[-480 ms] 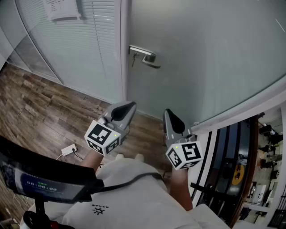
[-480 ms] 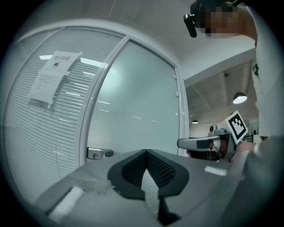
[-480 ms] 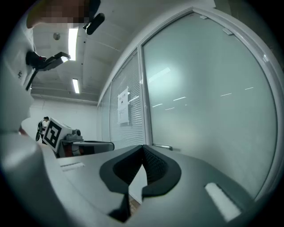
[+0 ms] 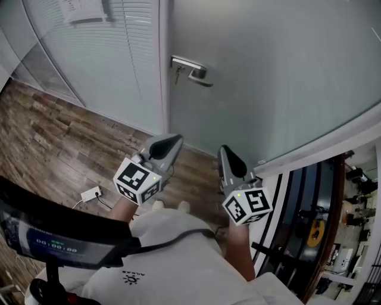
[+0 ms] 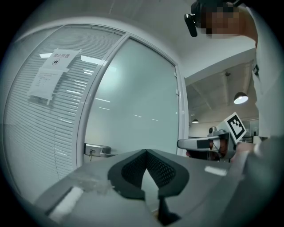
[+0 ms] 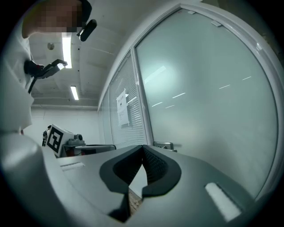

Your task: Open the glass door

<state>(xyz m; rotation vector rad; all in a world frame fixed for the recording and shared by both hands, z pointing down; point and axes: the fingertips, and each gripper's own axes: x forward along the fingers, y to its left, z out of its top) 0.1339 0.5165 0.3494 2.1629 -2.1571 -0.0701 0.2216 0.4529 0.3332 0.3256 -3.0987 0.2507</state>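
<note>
A frosted glass door (image 4: 280, 71) stands ahead with a metal lever handle (image 4: 191, 70) near its left edge. The same handle (image 5: 98, 150) shows small in the left gripper view, and again as the handle (image 6: 165, 145) in the right gripper view. Both grippers are held level, well short of the door and below the handle. My left gripper (image 4: 174, 140) has its jaws tip to tip, nothing between them. My right gripper (image 4: 225, 152) is shut and empty too, to the right of the left one.
Left of the door is a fixed glass panel with blinds (image 4: 107, 65) and a paper notice (image 4: 83, 11). Wood floor (image 4: 53, 149) lies below, with a white plug and cable (image 4: 90, 195). A curved white rail (image 4: 321, 149) and office desks are at right.
The view has shifted slightly; the handle sits a little higher in the head view. Both grippers hold about the same place.
</note>
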